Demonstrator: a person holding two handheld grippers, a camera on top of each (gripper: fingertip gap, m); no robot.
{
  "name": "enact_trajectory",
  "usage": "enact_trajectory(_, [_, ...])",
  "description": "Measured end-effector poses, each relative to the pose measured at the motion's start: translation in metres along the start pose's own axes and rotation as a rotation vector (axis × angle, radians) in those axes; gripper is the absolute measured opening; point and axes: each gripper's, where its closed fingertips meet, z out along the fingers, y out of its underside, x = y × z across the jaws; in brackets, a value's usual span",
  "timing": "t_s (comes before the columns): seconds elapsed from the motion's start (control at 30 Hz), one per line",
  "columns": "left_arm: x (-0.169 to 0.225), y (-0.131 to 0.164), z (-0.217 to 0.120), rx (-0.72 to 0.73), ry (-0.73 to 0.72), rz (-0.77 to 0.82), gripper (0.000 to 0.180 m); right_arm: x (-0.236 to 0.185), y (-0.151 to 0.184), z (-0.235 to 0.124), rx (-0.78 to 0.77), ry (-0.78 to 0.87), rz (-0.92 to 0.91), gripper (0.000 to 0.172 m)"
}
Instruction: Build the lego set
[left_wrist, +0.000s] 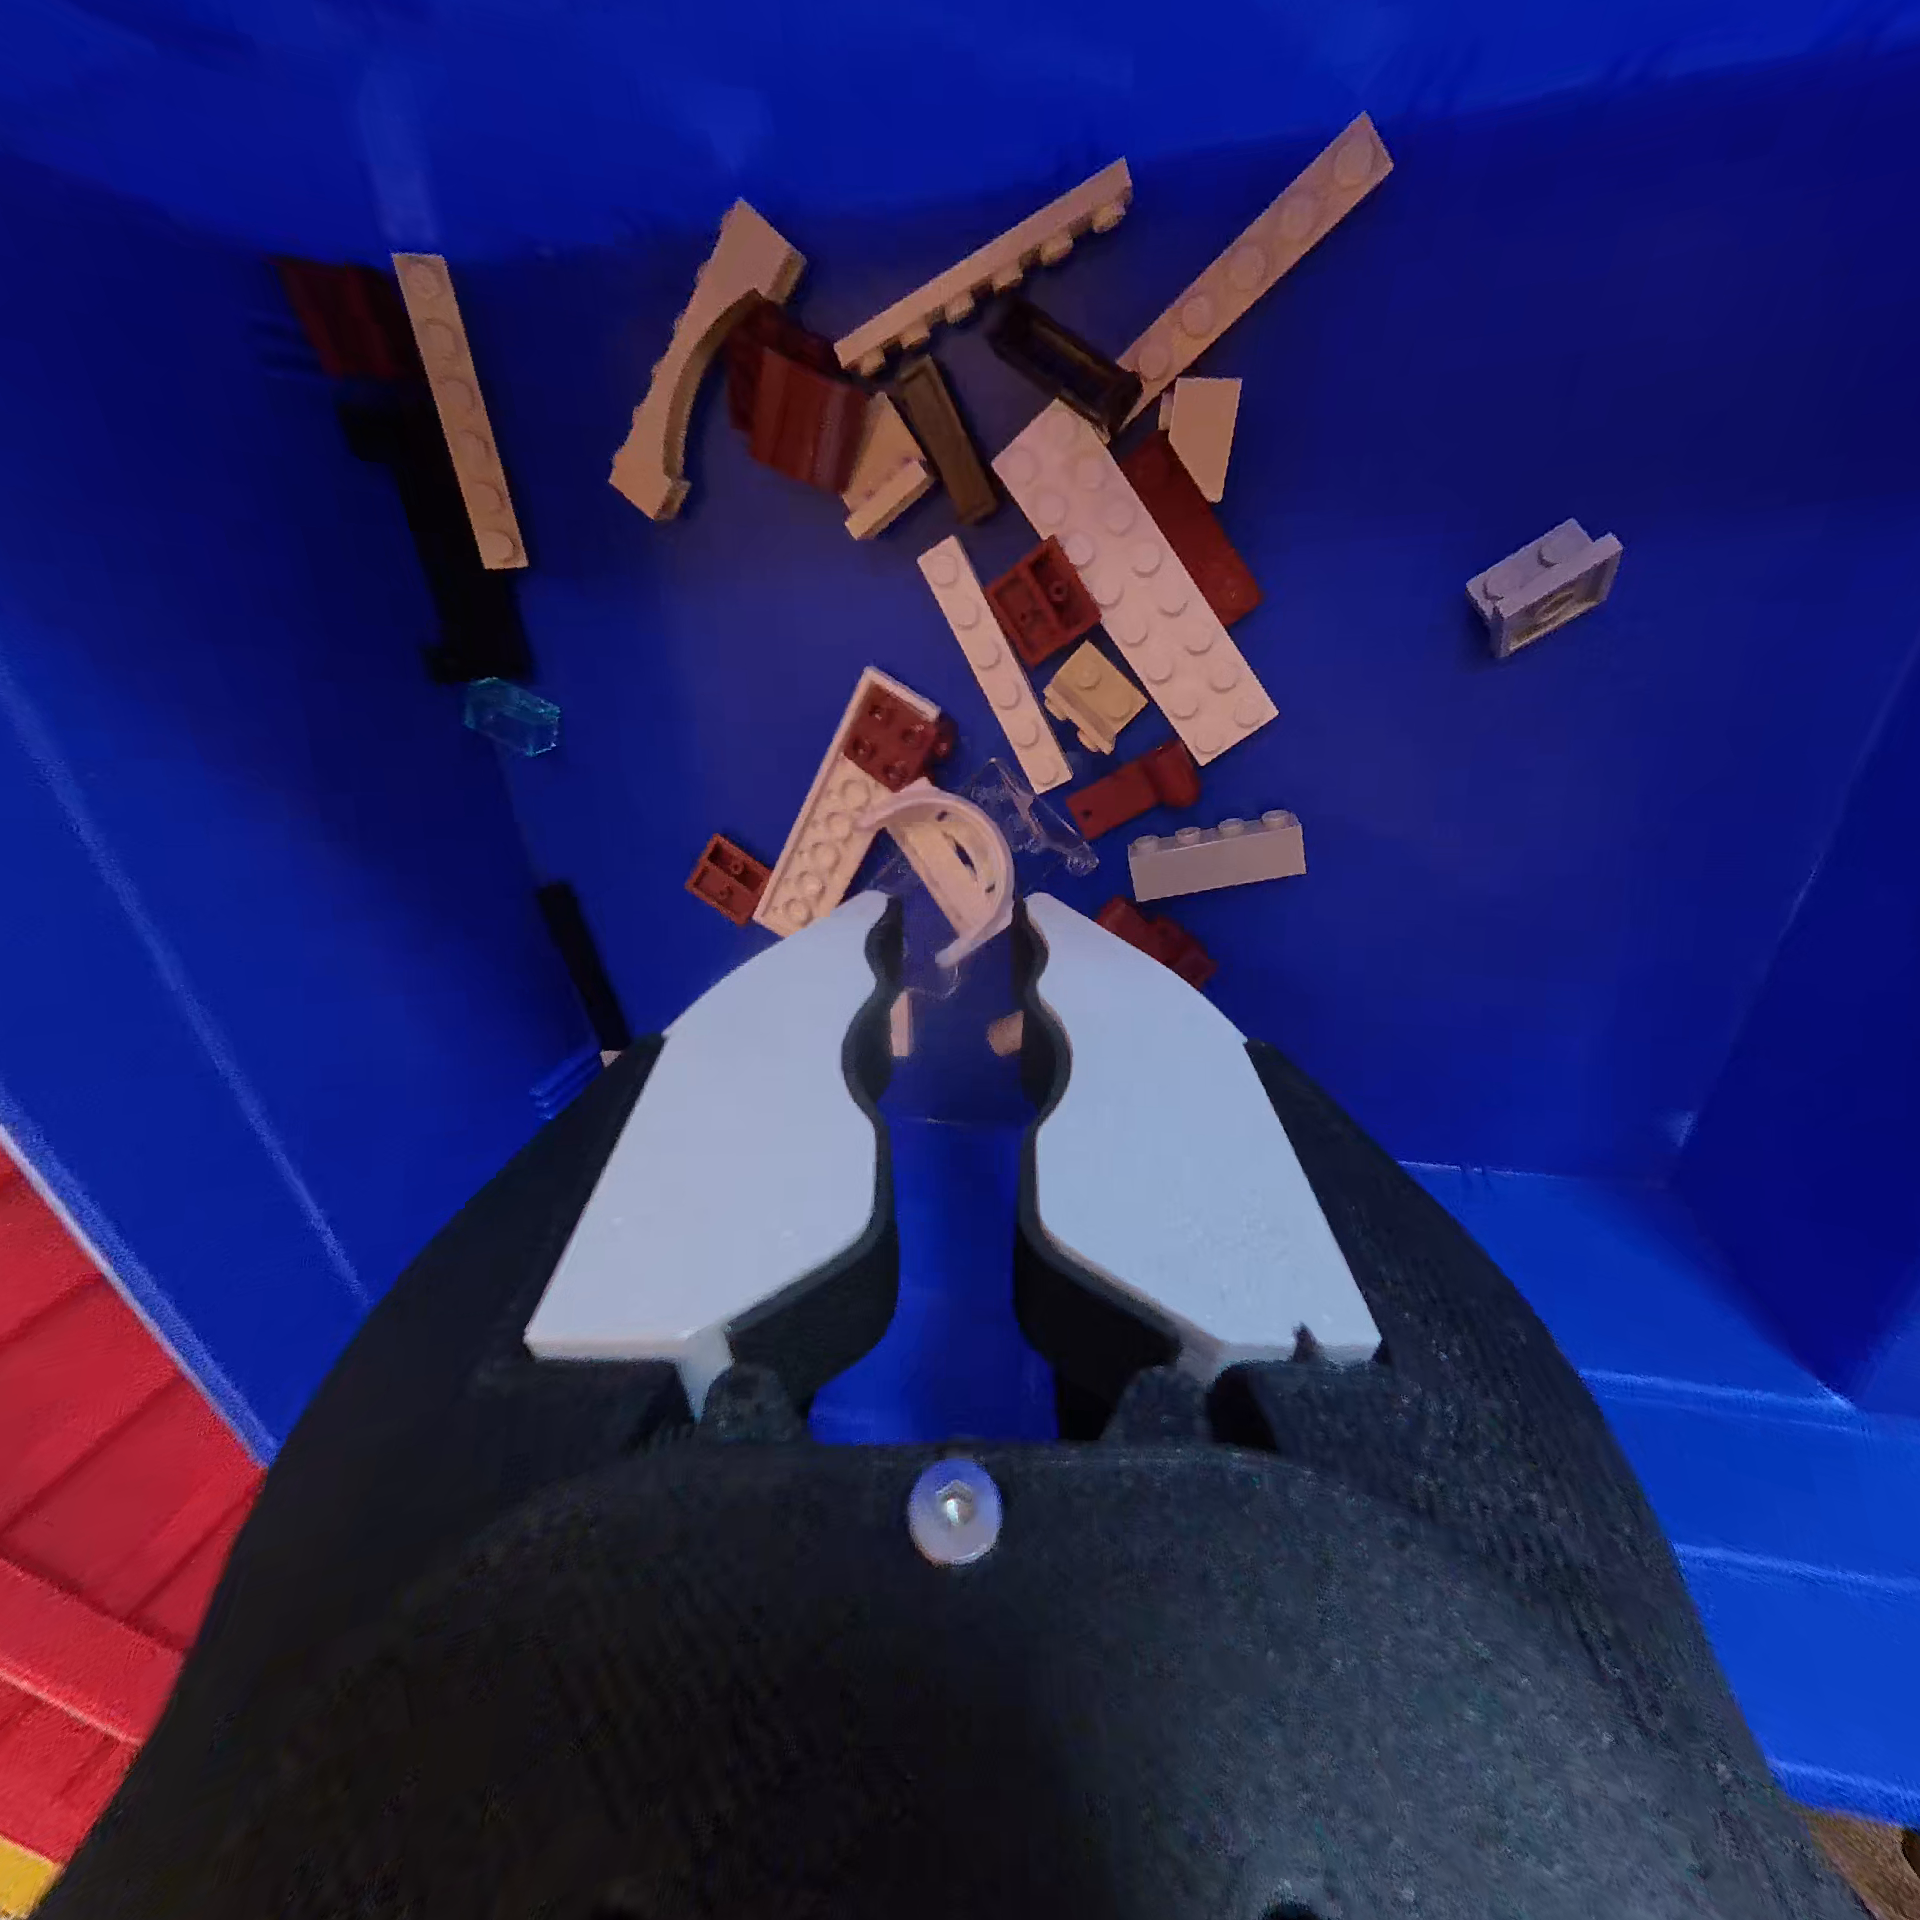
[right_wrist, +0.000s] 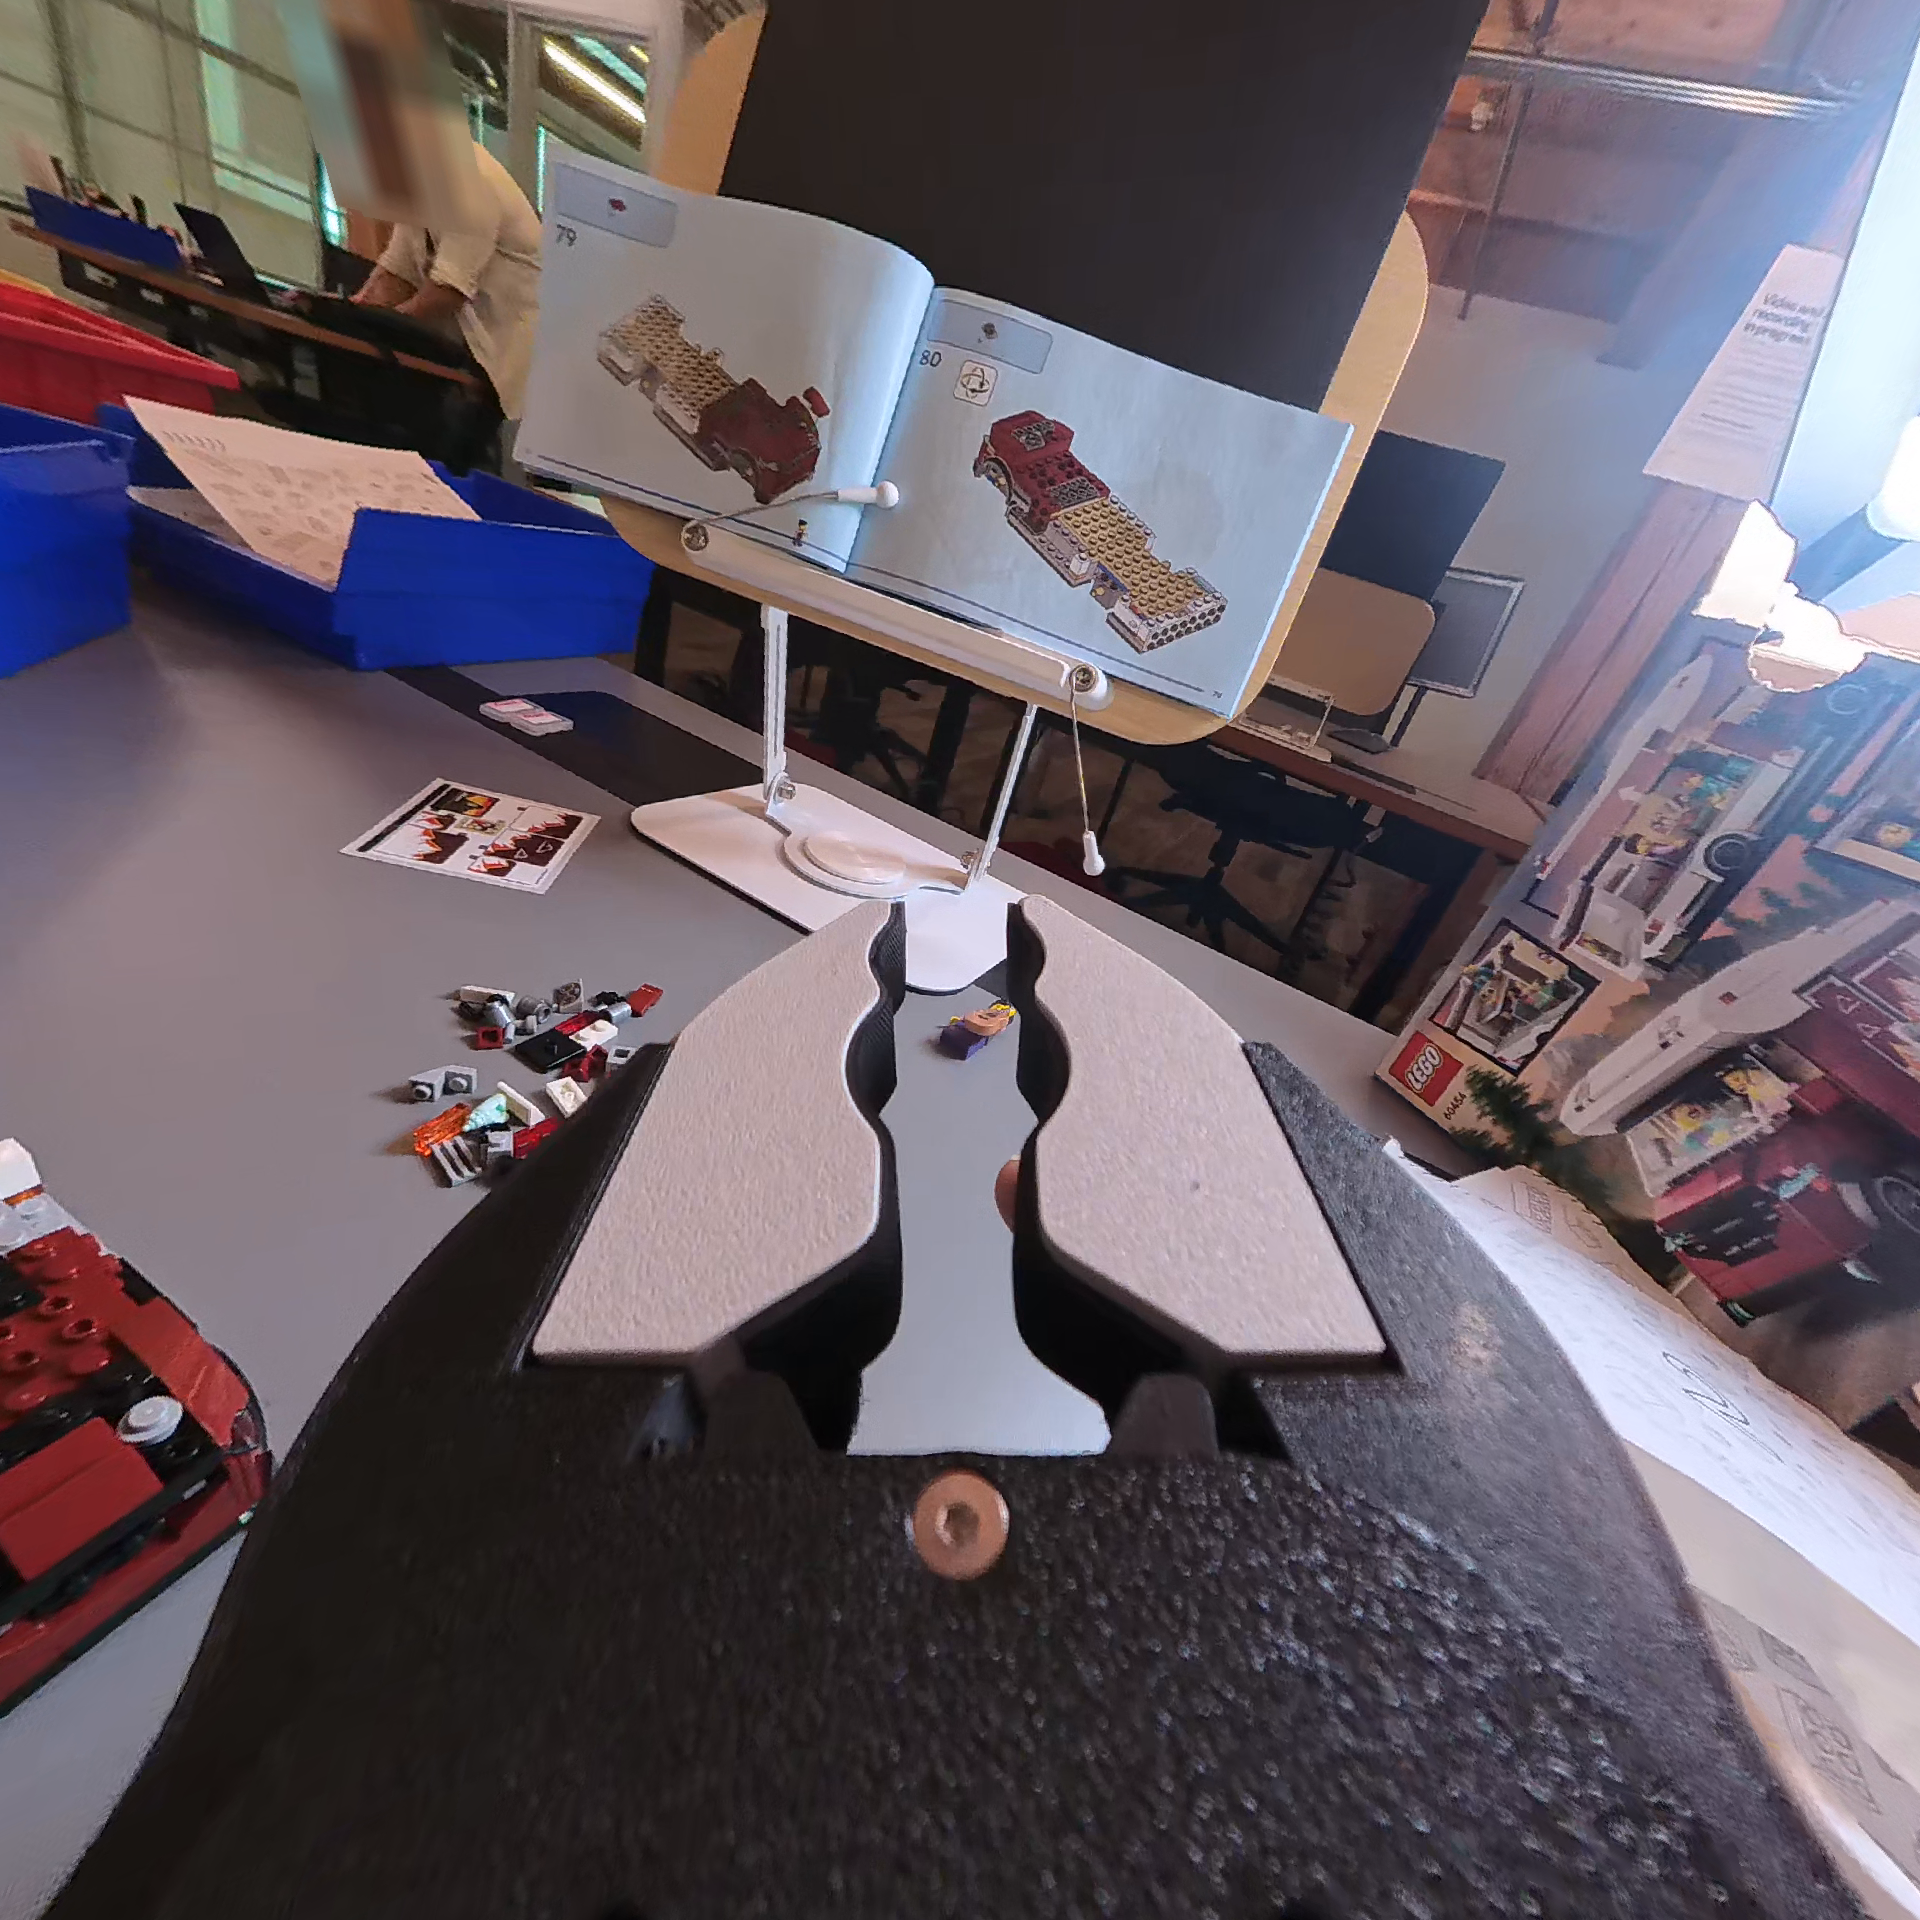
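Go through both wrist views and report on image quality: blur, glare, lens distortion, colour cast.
Left wrist view: the blue bin casts blue over the gripper fingers; far bricks soften, the bin walls bow from the wide lens. Right wrist view: sharp on the open booklet, glare whitens the right edge, a smeared patch sits top left, and the table edge curves.

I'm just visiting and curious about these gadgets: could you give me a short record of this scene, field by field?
Setting: blue bin of loose bricks; grey table
Left gripper: inside the bin, white curved piece with a clear part between its fingertips; grip unclear
Right gripper: open, empty, above the table
Ahead of it: open booklet on a white stand; minifigure
To its left: small-parts pile; sticker sheet
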Motion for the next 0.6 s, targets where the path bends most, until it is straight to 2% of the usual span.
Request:
enact_trajectory(0.27, [0.04,0.02,0.0,-0.122,0.19,0.056,0.02,-0.004,0.001,0.001,-0.003,-0.012,-0.013,0.018])
enact_trajectory(0.37, [0.043,0.026,0.008,-0.179,0.177,0.087,0.031,-0.005,0.002,0.001,-0.004,-0.014,-0.014,0.018])
enact_trajectory(0.6, [0.041,0.026,0.019,-0.217,0.154,0.14,0.028,-0.006,0.003,0.001,-0.01,-0.019,-0.016,0.018])
